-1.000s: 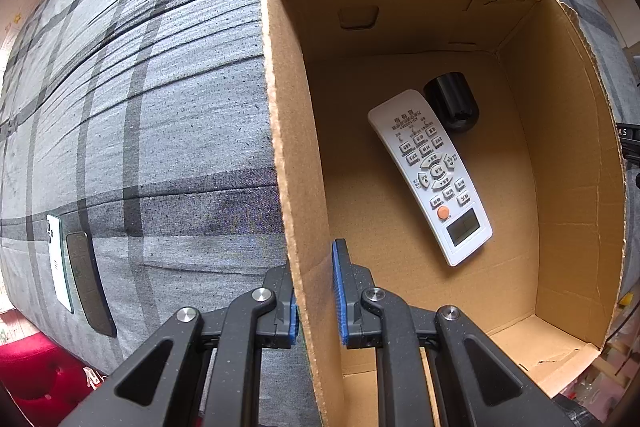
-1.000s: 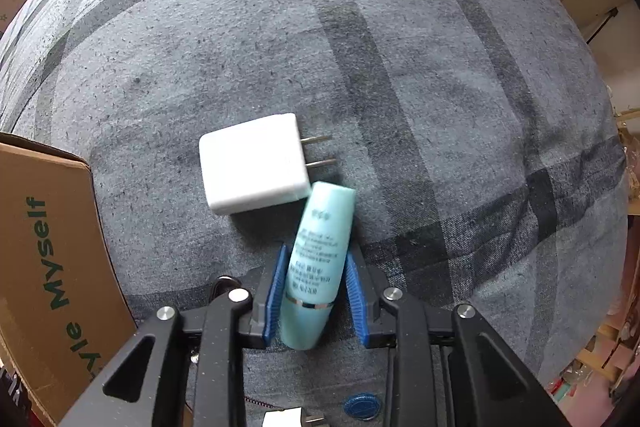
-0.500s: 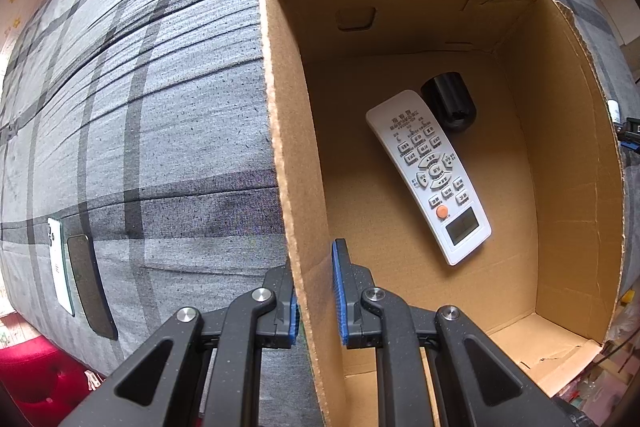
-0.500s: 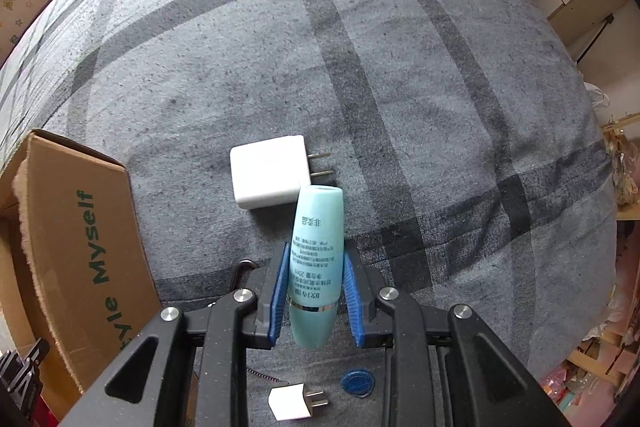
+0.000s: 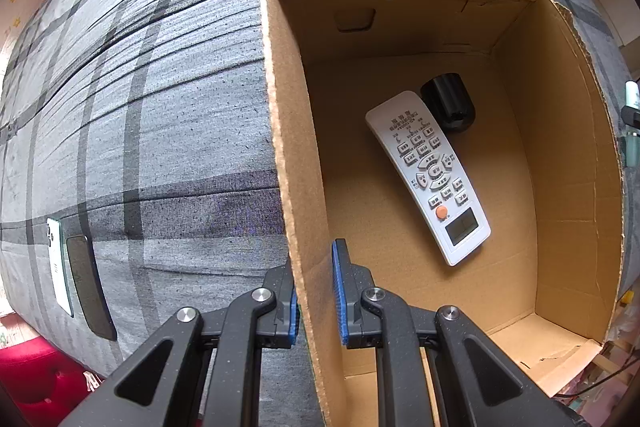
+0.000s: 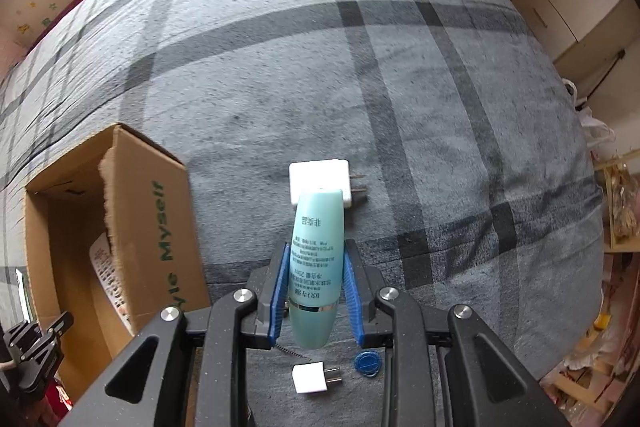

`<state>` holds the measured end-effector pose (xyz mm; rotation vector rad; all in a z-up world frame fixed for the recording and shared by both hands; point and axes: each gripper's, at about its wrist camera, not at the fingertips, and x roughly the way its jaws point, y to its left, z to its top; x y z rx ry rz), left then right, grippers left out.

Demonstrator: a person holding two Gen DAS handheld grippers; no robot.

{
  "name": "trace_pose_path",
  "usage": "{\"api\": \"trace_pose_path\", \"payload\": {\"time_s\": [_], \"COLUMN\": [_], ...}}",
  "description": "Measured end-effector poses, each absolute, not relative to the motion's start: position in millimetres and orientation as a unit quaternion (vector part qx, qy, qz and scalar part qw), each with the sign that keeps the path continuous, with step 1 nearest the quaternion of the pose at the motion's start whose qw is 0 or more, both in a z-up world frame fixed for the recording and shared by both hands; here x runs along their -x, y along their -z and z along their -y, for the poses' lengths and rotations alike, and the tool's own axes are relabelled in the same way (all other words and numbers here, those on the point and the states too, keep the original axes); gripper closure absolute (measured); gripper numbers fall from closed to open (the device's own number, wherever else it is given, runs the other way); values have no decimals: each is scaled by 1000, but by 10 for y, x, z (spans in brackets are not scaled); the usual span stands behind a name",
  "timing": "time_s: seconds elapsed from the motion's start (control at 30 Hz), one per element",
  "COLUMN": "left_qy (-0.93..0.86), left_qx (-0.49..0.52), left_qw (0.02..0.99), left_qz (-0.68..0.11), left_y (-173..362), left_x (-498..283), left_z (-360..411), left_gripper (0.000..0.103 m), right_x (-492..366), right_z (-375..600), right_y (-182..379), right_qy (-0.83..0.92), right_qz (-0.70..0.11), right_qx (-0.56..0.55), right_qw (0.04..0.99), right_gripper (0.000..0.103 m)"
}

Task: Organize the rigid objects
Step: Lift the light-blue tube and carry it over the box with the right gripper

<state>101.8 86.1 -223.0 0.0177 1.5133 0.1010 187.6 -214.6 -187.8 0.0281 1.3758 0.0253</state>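
Lifted clear of the bed now, the teal tube [image 6: 317, 259] hangs clamped in the right gripper [image 6: 316, 291], above the white charger [image 6: 320, 183]. The left gripper [image 5: 316, 291] pinches the box [image 5: 280, 131] wall, steadying it. Next comes carrying the tube over the torn near wall; inside, the remote [image 5: 430, 173] and what looks like a black cap [image 5: 449, 102] leave room.

- The left gripper [image 5: 316, 291] points straight down, its blue pads clamped on the cardboard box wall [image 5: 296, 227], one finger outside, one inside.
- The right gripper [image 6: 316, 291] points steeply down, jaws closed on a turquoise tube [image 6: 318, 263], holding it clear of the bedspread.
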Motion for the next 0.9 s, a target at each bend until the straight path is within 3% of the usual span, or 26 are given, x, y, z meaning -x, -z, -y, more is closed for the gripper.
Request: {"api": "trace_pose_path", "payload": {"time_s": [0.9], "left_qy": [-42], "left_qx": [-6], "left_qw": [727], "left_qz": [-685], "left_y": [2243], "left_x": [-1022], "left_z": [-878], "left_gripper": [88], "right_x": [-1606], "right_z": [859], "right_y": [1482], "right_qy": [-172], "right_qz": [-622], "right_qx": [56], "right_qw": [762], "right_gripper": [76]}}
